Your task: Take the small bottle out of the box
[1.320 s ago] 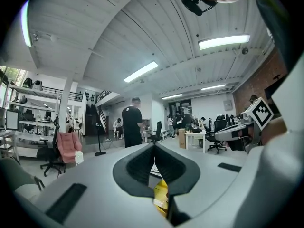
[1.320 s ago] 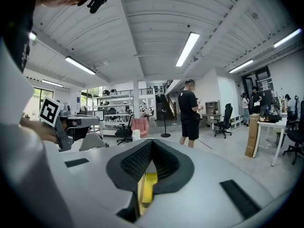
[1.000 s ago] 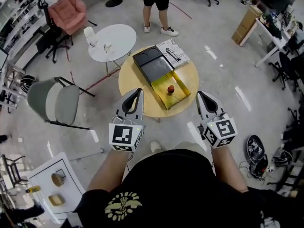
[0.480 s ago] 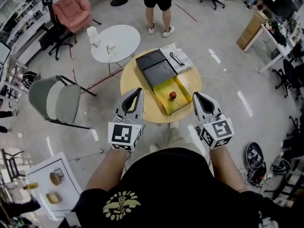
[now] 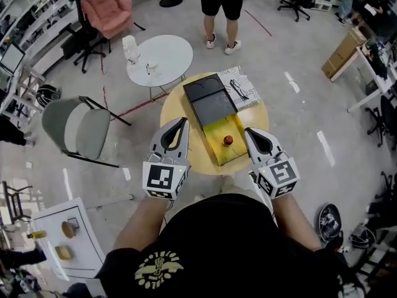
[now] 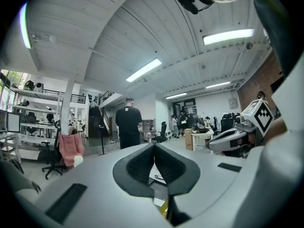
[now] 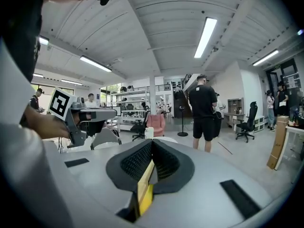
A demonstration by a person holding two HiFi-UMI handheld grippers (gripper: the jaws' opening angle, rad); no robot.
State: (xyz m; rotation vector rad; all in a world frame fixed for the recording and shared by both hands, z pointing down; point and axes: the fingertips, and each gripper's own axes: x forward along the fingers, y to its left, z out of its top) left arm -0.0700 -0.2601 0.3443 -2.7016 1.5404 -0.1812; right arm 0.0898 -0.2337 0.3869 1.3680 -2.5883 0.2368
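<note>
A box lies on the round yellow table (image 5: 177, 107): a black sleeve (image 5: 211, 101) with a yellow drawer (image 5: 217, 134) pulled out toward me. The small bottle (image 5: 228, 140), with a reddish-brown top, stands upright in the drawer. My left gripper (image 5: 182, 121) hovers over the table's near left, its jaws shut and empty. My right gripper (image 5: 248, 131) is shut and empty too, its tip just right of the drawer and close to the bottle. In the left gripper view the jaws (image 6: 153, 146) meet; in the right gripper view the jaws (image 7: 152, 142) meet, with the yellow drawer edge (image 7: 145, 186) showing below them.
A patterned booklet (image 5: 239, 82) lies beside the box at the table's far right. A white round table (image 5: 160, 58) with a cup (image 5: 129, 45) stands behind left. A person (image 5: 226, 5) stands beyond the table. A grey chair (image 5: 77, 129) is at left.
I have come closer to the yellow table. Both grippers have moved forward over its near edge, the right one reaching the side of the drawer. Both stay shut.
</note>
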